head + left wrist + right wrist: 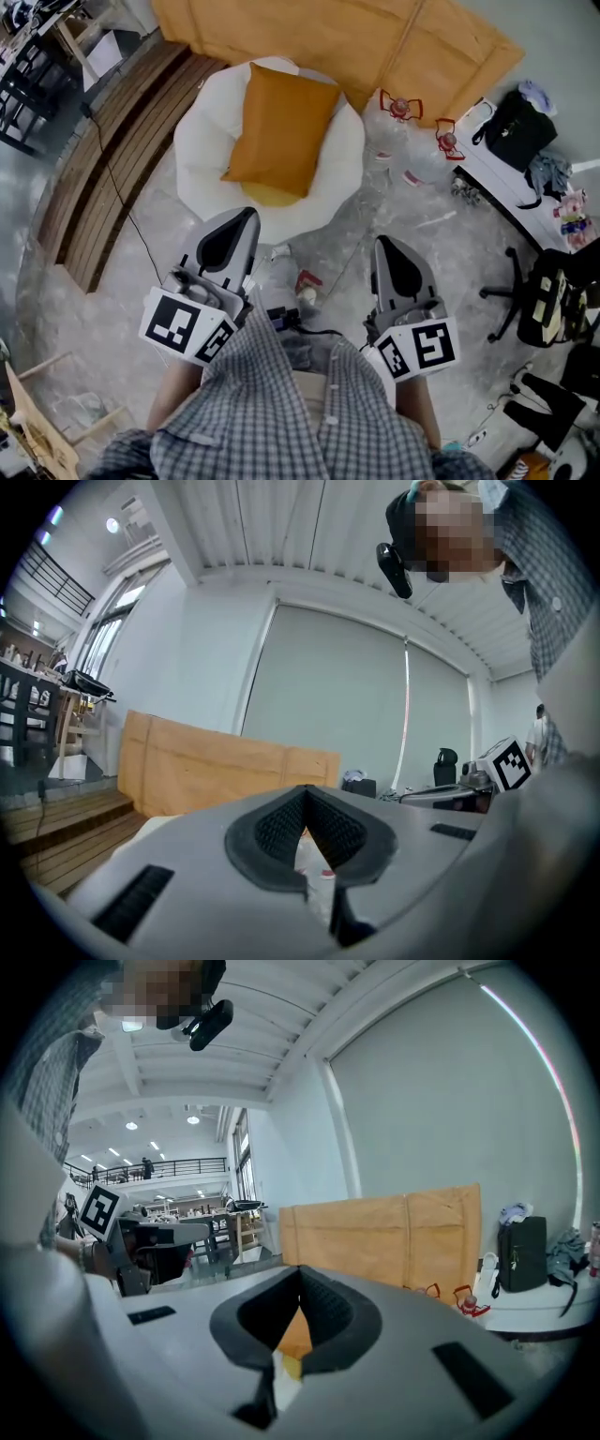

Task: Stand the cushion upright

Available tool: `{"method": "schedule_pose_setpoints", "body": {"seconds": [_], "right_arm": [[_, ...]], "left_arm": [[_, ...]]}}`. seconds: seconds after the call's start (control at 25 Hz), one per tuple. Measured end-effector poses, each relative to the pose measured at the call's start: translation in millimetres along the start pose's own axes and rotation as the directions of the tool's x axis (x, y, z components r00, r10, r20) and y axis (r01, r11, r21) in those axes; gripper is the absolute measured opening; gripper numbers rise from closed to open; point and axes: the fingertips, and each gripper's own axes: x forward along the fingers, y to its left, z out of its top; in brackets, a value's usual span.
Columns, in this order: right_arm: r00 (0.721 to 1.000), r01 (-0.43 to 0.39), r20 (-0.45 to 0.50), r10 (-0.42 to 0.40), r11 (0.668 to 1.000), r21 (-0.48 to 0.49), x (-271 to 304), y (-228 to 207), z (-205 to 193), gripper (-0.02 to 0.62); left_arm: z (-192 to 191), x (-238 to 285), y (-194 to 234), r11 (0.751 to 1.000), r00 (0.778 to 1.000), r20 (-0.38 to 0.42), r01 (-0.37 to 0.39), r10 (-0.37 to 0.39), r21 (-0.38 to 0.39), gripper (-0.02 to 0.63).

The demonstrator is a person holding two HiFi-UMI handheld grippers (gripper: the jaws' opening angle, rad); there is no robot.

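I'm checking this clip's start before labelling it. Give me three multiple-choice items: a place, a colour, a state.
1. Where is the cushion relative to the white seat? A lying on top of it. B leaning against its side. C tucked under it.
2. The cushion's colour? A blue. B orange. C green.
3. How are the left gripper and right gripper? A both open. B both shut on the cushion. C both shut, empty.
Answers: 1 A, it lies on the seat; 2 B, plainly orange; 3 C, each pair of jaws meets with nothing between.
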Motion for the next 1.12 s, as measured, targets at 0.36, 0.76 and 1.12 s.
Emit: {"method": "schedule_pose_setpoints", "body": {"seconds": [0.36,0.76,1.12], "right_arm": [[0.998,0.059,-0.004,-0.059,0.998,-0.015,56.4,-43.2,24.4,0.005],[1.000,0.002,0.015,-0.001,1.000,-0.029,164.4,-36.7,56.6,0.005],[0.996,-0.033,-0.078,0.032,0.999,-0.011,223.8,-26.6,37.0,0.005]], "left_arm": [[18.2,74.7,35.2,0.998,0.998,0.016,0.053,-0.053,-0.025,0.006],[44.5,119.9,123.1,1.000,1.000,0.022,0.020,-0.020,-0.015,0.006],[35.8,143.4,194.9,1.000,1.000,-0.015,-0.020,0.020,-0.018,0.006]]}}
